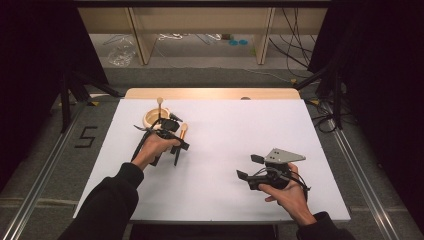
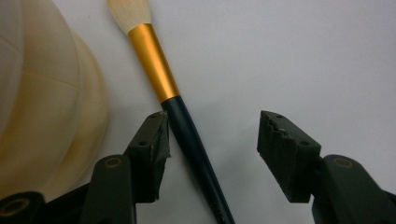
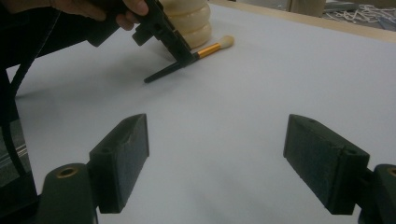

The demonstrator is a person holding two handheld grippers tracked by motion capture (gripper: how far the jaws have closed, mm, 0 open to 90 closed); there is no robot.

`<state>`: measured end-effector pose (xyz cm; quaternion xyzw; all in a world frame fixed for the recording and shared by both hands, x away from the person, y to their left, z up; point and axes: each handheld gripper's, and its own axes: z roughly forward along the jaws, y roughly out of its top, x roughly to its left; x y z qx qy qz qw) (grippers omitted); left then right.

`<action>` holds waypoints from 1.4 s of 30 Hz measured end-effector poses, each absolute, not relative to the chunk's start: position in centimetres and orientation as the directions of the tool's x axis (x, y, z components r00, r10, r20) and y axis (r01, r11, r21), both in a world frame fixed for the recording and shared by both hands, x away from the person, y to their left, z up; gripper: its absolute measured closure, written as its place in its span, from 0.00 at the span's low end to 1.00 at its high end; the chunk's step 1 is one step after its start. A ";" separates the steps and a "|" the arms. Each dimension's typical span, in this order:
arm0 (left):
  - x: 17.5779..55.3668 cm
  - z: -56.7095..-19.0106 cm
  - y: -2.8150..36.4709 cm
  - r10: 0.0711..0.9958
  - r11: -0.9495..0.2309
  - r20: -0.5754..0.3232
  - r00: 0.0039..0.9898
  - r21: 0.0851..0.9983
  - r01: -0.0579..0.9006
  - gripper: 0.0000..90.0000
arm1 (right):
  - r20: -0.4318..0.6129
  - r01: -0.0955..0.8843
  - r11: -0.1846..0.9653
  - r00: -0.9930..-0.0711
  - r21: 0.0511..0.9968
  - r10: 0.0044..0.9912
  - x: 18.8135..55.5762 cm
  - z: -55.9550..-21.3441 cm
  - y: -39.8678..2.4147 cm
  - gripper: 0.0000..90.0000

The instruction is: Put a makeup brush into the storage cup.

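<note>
Left gripper (image 2: 212,135), jaws apart, straddles the dark-handled, gold-ferruled makeup brush (image 2: 187,135); next, clamp and lift

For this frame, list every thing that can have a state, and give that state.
Makeup brush: lying flat on the white table top, its dark handle between the left gripper's jaws, touching one pad, not clamped.
Cream holder: upright beside the brush, one brush standing in it.
Left gripper: open, lowered over the brush handle.
Right gripper: open, nothing between its jaws, held above bare table top.
</note>
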<state>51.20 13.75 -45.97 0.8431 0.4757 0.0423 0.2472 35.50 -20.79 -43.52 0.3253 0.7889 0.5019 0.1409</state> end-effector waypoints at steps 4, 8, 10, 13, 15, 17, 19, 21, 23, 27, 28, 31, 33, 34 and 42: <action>51.3 -46.2 13.9 0.826 -0.426 -0.155 0.542 0.457 0.781 0.52 | 0.102 0.366 0.279 -0.748 0.888 0.656 35.5 -43.6 -20.8 0.26; 51.1 -46.3 13.7 0.844 -0.390 -0.178 0.506 0.446 0.806 0.56 | 0.105 0.370 0.283 -0.751 0.885 0.652 35.5 -43.5 -20.8 0.26; 51.2 -46.5 13.7 0.839 -0.399 -0.179 0.514 0.441 0.804 0.58 | 0.111 0.377 0.283 -0.749 0.882 0.653 35.5 -43.5 -20.8 0.26; 51.4 -46.7 13.7 0.829 -0.426 -0.163 0.536 0.436 0.792 0.63 | 0.104 0.371 0.287 -0.751 0.883 0.652 35.5 -43.5 -20.8 0.26; 51.4 -46.7 13.6 0.824 -0.441 -0.144 0.547 0.443 0.781 0.66 | 0.105 0.369 0.284 -0.752 0.885 0.650 35.5 -43.5 -20.8 0.26; 51.5 -46.7 13.7 0.805 -0.477 -0.125 0.580 0.446 0.757 0.70 | 0.108 0.363 0.271 -0.753 0.892 0.650 35.6 -43.6 -20.7 0.26; 51.3 -46.7 13.4 0.818 -0.455 -0.137 0.559 0.443 0.773 0.73 | 0.125 0.378 0.269 -0.752 0.886 0.647 35.5 -43.6 -20.6 0.26; 51.5 -46.6 13.4 0.796 -0.501 -0.106 0.596 0.438 0.747 0.76 | 0.104 0.371 0.286 -0.751 0.884 0.652 35.5 -43.5 -20.8 0.26; 51.4 -46.4 12.9 0.801 -0.495 -0.106 0.589 0.433 0.753 0.78 | 0.104 0.371 0.288 -0.752 0.883 0.651 35.5 -43.5 -20.7 0.26; 51.7 -46.3 12.5 0.785 -0.529 -0.092 0.613 0.416 0.739 0.79 | 0.105 0.370 0.284 -0.750 0.885 0.653 35.5 -43.5 -20.7 0.26; 52.0 -46.3 12.6 0.774 -0.558 -0.060 0.631 0.409 0.723 0.79 | 0.105 0.372 0.287 -0.752 0.883 0.650 35.5 -43.5 -20.8 0.26; 52.1 -46.4 12.3 0.772 -0.562 -0.068 0.633 0.393 0.728 0.79 | 0.106 0.371 0.288 -0.755 0.883 0.647 35.5 -43.5 -20.7 0.26; 52.4 -46.3 12.3 0.750 -0.599 -0.050 0.659 0.371 0.710 0.79 | 0.105 0.371 0.288 -0.754 0.883 0.648 35.5 -43.5 -20.7 0.26; 52.3 -46.4 12.0 0.764 -0.576 -0.063 0.642 0.383 0.722 0.79 | 0.105 0.371 0.288 -0.754 0.883 0.648 35.5 -43.5 -20.7 0.26; 52.6 -46.3 12.2 0.765 -0.573 -0.075 0.640 0.375 0.728 0.81 | 0.105 0.368 0.289 -0.757 0.883 0.645 35.5 -43.5 -20.7 0.26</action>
